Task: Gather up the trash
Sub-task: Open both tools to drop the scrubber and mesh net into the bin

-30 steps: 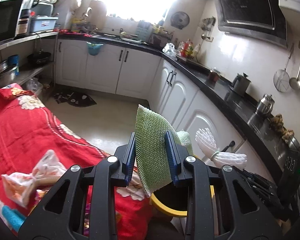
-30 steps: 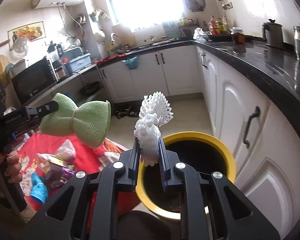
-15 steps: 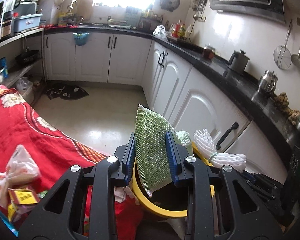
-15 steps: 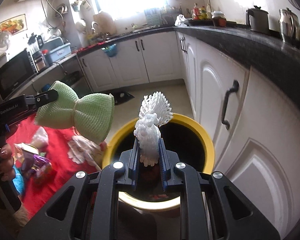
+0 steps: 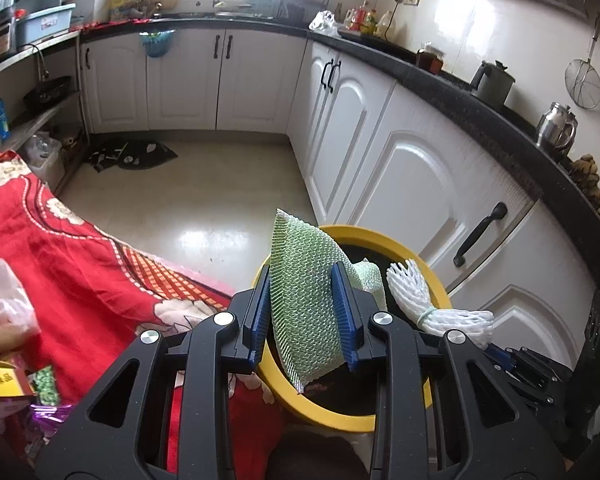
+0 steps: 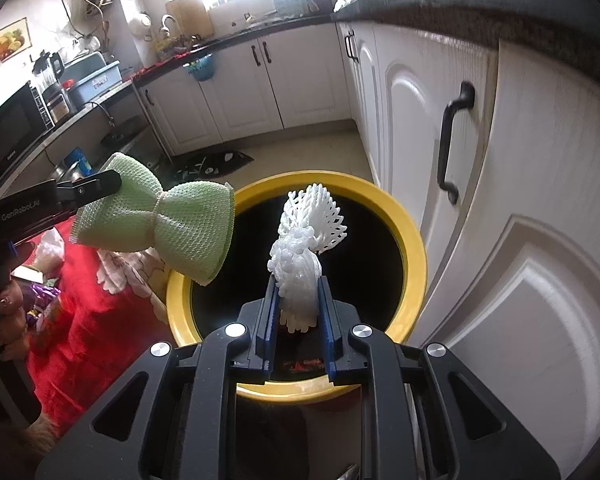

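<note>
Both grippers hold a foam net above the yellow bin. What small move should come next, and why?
Probably open the right gripper. Its white foam net hangs over the dark mouth of the yellow bin, so it should fall in. The green foam net in the left gripper sits over the near rim.

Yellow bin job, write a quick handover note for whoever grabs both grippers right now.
Left gripper: jaws shut on the green foam net, held at the near-left rim of the yellow bin.
Right gripper: jaws shut on the white foam net, held over the bin's dark opening.
Done: both nets picked up and brought to the bin.
Left: release both nets into the bin, nudging the green one further over the opening first. Then go back to the red cloth, where wrappers and a plastic bag lie.
</note>
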Demonstrator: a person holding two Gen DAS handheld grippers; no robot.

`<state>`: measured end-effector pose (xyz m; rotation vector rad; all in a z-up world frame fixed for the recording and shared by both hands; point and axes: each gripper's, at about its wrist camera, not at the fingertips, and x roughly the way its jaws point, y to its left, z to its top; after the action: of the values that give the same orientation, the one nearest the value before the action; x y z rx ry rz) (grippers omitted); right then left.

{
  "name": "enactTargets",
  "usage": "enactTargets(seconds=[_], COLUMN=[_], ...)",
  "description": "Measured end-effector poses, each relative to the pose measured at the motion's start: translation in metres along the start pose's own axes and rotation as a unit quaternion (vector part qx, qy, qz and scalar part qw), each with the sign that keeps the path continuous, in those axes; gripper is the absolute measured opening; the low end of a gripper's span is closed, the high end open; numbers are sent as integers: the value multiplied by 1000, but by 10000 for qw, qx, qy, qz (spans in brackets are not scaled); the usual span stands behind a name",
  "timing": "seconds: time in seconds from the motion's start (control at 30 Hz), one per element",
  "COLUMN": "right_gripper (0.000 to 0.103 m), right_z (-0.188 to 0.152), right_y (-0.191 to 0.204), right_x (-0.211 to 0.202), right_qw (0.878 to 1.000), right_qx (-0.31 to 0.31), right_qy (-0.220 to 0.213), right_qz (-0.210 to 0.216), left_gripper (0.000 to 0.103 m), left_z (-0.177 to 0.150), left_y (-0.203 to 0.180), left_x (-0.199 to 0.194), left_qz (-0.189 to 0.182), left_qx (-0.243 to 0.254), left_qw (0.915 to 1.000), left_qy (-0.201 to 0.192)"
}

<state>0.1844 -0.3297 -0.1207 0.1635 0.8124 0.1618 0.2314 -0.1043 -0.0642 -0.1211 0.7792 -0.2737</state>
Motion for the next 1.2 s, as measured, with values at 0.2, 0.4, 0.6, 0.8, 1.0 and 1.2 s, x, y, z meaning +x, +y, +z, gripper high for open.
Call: enactTargets(seconds=[0.2, 0.4, 0.6, 0.8, 1.0, 1.2], right_gripper=[38, 54, 63, 71, 77, 82], right_z=[-4, -5, -2, 4, 9, 15], right_y=[-8, -15, -13, -5, 8, 17], right_x=[7, 9, 3, -6, -17, -29], right_qw=[9998, 9993, 9994, 9995, 9991, 9985], right_qx=[133, 273, 253, 147, 14, -93], right_qy=[131, 174, 47, -132, -322, -491], right_qz=[-86, -167, -217, -257, -262, -235], left_gripper=[27, 52, 78, 92, 92, 92], left_z=[-5, -7, -3, 2, 3, 5], left_y=[1, 7, 11, 13, 20, 25], left_x=[12, 14, 1, -17, -36, -53], left_qz=[-24, -46, 21, 91, 186, 257], left_qx=[-27, -126, -149, -160, -271, -336], left_qw=[9999, 9997, 9999, 9998, 9990, 9981], left_qy=[146, 217, 76, -114, -294, -453])
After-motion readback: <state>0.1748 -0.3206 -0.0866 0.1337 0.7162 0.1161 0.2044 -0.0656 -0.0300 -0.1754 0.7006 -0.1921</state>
